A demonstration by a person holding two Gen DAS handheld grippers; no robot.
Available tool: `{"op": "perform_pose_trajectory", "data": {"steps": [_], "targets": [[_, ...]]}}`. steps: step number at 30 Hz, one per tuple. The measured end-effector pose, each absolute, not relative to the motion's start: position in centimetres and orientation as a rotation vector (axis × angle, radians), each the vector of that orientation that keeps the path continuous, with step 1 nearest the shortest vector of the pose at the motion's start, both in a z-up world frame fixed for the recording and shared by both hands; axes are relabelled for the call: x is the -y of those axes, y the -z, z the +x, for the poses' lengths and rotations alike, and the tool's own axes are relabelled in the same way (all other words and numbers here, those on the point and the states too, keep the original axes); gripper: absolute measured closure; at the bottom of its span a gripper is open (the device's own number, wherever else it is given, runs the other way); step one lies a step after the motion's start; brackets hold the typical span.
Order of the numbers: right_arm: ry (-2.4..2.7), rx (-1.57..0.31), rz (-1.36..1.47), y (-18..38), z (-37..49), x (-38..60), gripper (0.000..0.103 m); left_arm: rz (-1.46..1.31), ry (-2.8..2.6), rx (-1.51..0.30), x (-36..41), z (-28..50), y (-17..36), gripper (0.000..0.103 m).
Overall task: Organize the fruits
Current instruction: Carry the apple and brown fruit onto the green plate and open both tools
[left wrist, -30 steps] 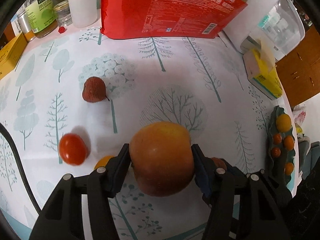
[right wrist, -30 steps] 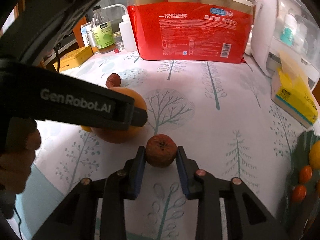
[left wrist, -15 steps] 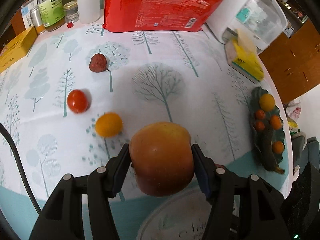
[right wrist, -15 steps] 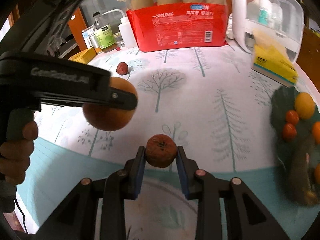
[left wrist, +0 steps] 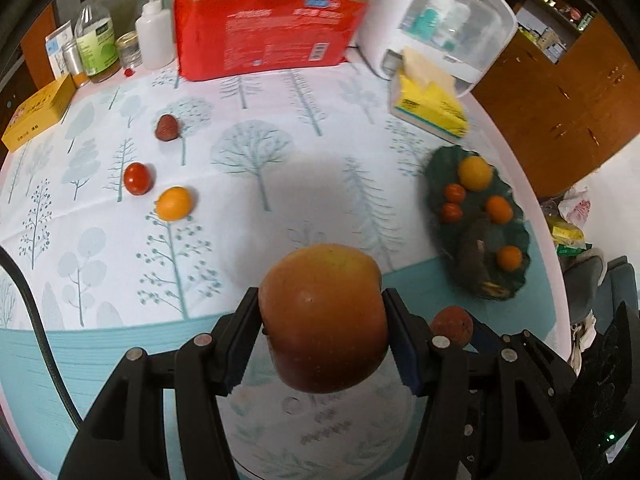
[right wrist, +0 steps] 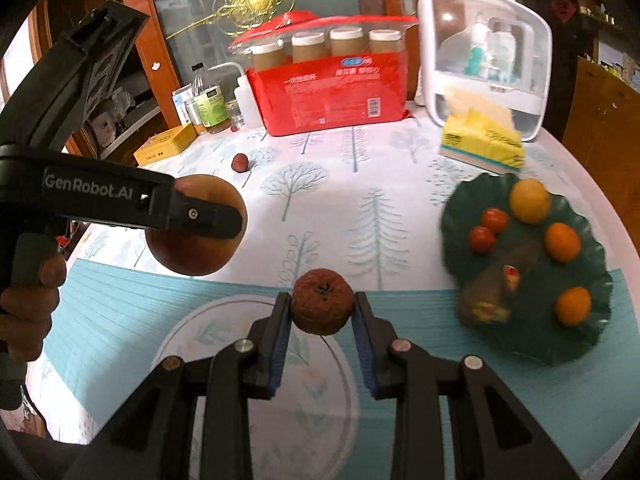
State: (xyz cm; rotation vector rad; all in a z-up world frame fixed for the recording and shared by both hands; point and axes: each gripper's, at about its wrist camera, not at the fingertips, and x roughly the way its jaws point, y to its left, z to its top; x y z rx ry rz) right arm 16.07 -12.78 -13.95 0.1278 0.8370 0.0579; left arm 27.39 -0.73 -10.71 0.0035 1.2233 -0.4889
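My left gripper is shut on a large orange-red apple and holds it high above the table's near edge; it also shows in the right wrist view. My right gripper is shut on a small brown wrinkled fruit, also seen in the left wrist view. A dark green plate at the right holds several small orange and red fruits. On the cloth at the left lie a lychee, a red tomato and a small orange.
A red pack of paper cups, bottles, a yellow box, a white dispenser and a yellow tissue pack line the far side. A white round mat lies below my right gripper.
Both grippers have lifted and pulled back toward the near edge with their fruits still held. The green plate has come fully into view at the right.
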Motion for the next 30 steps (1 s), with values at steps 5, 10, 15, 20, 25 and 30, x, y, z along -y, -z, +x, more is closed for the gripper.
{"op": "perform_pose_trajectory", "data": {"steps": [5, 10, 15, 20, 25, 30], "targets": [[-0.057, -0.841, 0.138, 13.5, 13.8, 16.0, 0.072, 0.000, 0.500, -1.207, 3.5, 24.7, 9.3, 0.045], [-0.061, -0.848, 0.135, 13.2, 12.3, 19.0, 0.072, -0.036, 0.482, -1.207, 6.1, 22.9, 8.8, 0.045], [-0.070, -0.854, 0.128, 12.8, 11.0, 22.5, 0.072, -0.035, 0.484, -1.218, 9.7, 20.8, 8.8, 0.045], [-0.084, -0.860, 0.117, 12.5, 10.0, 26.2, 0.072, -0.044, 0.484, -1.233, 13.5, 19.2, 9.4, 0.045], [-0.085, -0.859, 0.104, 12.3, 9.7, 29.6, 0.072, -0.052, 0.478, -1.237, 16.8, 18.4, 9.8, 0.045], [-0.079, -0.853, 0.099, 12.3, 10.0, 33.1, 0.072, -0.056, 0.461, -1.238, 19.3, 18.6, 10.4, 0.045]]}}
